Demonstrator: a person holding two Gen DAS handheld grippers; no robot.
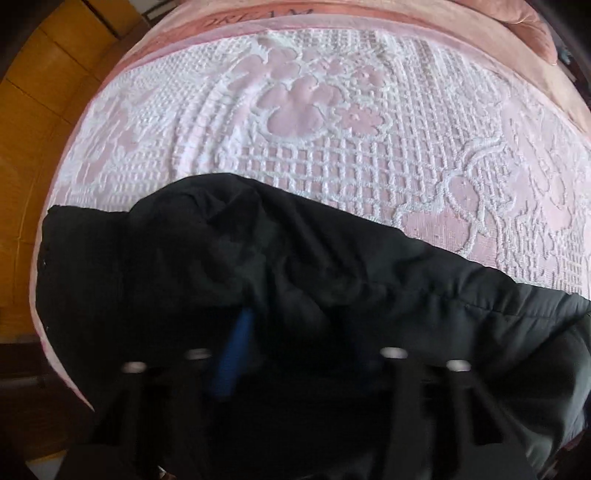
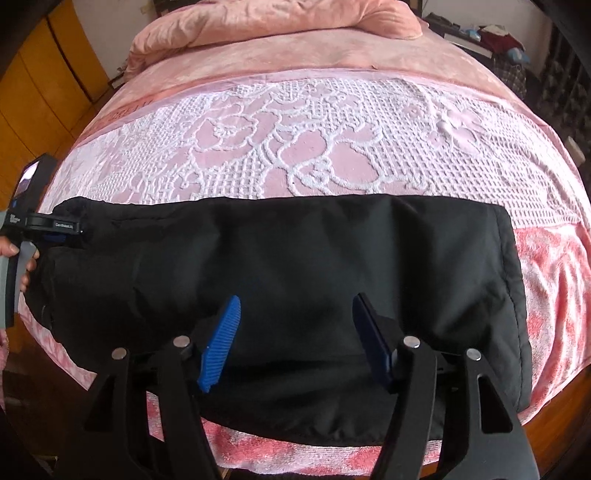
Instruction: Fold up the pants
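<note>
Black padded pants (image 2: pixel 295 266) lie folded across the near part of the pink bed. My right gripper (image 2: pixel 295 314) hovers just above the middle of the pants with its blue pads wide apart and nothing between them. My left gripper (image 2: pixel 66 236) shows at the left end of the pants in the right wrist view. In the left wrist view the pants (image 1: pixel 332 280) bulge up over the left gripper and hide most of it. Only one blue pad (image 1: pixel 236 350) shows, with black cloth against it.
The bed (image 2: pixel 332 147) carries a pink blanket with raised white lace pattern. A crumpled pink quilt (image 2: pixel 277 26) lies at the far end. Orange wooden floor (image 1: pixel 37 110) lies left of the bed. Cluttered furniture (image 2: pixel 498 40) stands at the far right.
</note>
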